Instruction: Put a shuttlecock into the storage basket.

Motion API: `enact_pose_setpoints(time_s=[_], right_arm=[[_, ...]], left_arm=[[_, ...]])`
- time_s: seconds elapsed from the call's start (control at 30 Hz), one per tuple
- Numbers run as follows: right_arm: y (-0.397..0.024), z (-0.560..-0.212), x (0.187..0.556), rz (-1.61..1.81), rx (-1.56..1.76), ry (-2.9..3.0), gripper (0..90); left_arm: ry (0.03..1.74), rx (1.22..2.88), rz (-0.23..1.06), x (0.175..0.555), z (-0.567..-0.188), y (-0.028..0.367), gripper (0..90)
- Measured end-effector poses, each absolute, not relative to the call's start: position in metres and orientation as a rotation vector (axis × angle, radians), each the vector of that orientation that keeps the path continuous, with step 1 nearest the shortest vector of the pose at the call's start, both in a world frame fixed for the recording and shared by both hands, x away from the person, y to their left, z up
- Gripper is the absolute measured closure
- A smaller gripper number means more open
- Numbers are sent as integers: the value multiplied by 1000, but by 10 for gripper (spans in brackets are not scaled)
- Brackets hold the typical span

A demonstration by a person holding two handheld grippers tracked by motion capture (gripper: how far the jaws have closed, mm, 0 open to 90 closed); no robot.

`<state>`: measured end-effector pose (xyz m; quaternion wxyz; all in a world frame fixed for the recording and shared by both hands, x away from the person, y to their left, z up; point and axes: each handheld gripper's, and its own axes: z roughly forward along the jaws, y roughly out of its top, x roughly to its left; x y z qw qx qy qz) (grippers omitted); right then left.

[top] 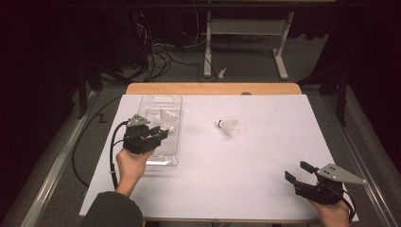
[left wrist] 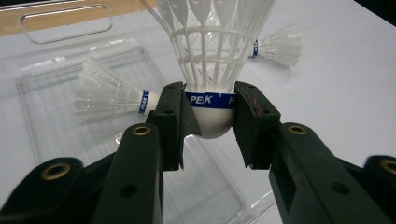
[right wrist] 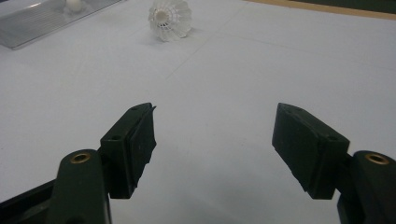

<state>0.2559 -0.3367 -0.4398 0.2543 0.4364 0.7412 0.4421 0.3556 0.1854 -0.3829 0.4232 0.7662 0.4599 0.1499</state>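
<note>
**Shuttlecock clamped over the tray, right gripper idle**

Your left gripper [left wrist: 210, 126] had its two black pads pressed against the white cork base of a shuttlecock [left wrist: 212, 60], one on each side, right at the blue band. The feather skirt stood up and away from the jaws, and the rounded cork tip poked down between them. From above, you held that left gripper [top: 158, 134] over the clear plastic tray [top: 163, 100], with the held shuttlecock [top: 168, 118] above the tray's middle.

Inside the tray, a second shuttlecock [left wrist: 109, 95] lay on its side, its cork pointing toward your jaws and its skirt pointing away. The tray sat at the far left part of the worktop [top: 265, 156], its long side running from the far edge toward you.

A third shuttlecock [top: 229, 126] lay on its side on the bare worktop, near the middle and somewhat toward the far edge, well apart from the tray. It showed from your right gripper's camera too [right wrist: 170, 18], far ahead of the jaws.

Your right gripper [right wrist: 215, 140] stood wide open with nothing between the pads, just white worktop below. From above, it [top: 297, 172] rested near the worktop's near right corner, well apart from everything else, jaws pointing left toward the middle.
</note>
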Motion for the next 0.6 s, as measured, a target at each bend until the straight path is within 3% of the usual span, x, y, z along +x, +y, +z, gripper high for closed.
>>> enact_pose_setpoints(time_s=[0.6], right_arm=[[-337,-440,256,1202,1186,2018,304]], left_arm=[[1252,1900,404,365,-392,201,653]])
